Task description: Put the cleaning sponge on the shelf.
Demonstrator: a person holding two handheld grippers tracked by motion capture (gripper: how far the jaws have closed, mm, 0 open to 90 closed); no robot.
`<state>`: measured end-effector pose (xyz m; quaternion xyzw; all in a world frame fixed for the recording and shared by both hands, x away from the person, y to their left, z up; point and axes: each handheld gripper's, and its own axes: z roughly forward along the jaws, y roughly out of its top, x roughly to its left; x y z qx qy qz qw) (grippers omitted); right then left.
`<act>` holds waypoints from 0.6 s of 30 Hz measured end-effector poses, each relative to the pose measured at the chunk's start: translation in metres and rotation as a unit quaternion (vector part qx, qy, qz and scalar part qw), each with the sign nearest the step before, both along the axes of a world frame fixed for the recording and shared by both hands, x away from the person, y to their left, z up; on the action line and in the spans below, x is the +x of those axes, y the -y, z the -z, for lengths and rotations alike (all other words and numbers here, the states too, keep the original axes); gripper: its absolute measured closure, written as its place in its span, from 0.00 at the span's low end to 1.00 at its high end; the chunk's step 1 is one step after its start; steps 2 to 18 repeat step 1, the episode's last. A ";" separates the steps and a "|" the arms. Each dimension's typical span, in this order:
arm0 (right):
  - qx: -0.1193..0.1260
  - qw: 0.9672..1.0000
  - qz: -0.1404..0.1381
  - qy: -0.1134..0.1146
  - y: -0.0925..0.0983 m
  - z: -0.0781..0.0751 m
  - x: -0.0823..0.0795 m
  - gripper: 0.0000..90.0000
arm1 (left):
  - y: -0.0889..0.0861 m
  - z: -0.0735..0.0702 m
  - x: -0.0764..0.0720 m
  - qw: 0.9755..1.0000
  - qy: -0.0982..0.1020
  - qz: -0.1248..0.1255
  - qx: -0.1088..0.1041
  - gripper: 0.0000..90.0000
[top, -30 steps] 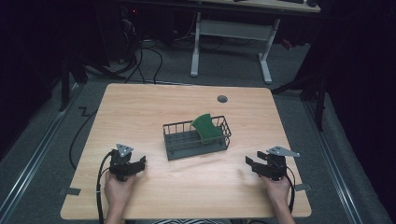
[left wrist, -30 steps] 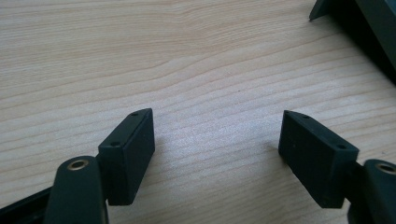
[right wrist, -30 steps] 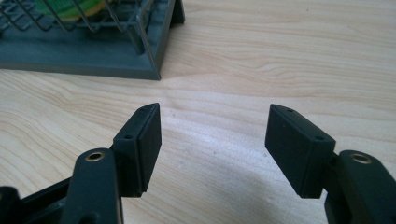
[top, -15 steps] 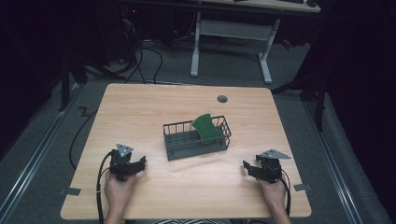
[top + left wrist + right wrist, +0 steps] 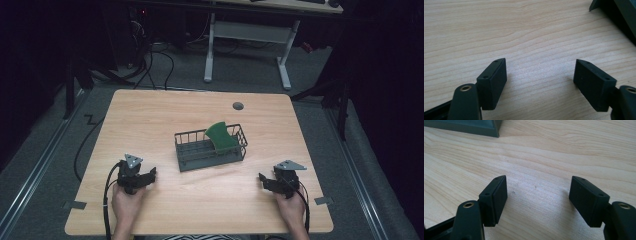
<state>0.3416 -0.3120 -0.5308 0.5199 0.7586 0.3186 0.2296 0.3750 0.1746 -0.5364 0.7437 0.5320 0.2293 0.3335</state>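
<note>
A round grommet (image 5: 238, 106) sits in the wooden table (image 5: 150, 120).

The surface (image 5: 165, 115) is a pale wood-grain top with rounded corners and a round grommet hole (image 5: 238, 106) near its far edge. A dark wire basket (image 5: 200, 155) stands on it, ahead of and between the left hand-held gripper (image 5: 149, 176) and the right hand-held gripper (image 5: 264, 181), both low over the near part of the wood.
</note>
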 end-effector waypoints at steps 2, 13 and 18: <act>0.000 1.000 0.000 0.000 0.000 0.000 0.000 0.34 | 0.000 0.000 0.000 1.000 0.000 0.000 0.000 0.30; 0.000 1.000 0.000 0.000 0.000 0.000 0.000 0.34 | 0.000 0.000 0.000 1.000 0.000 0.000 0.000 0.30; 0.000 1.000 0.000 0.000 0.000 0.000 0.000 0.34 | 0.000 0.000 0.000 1.000 0.000 0.000 0.000 0.30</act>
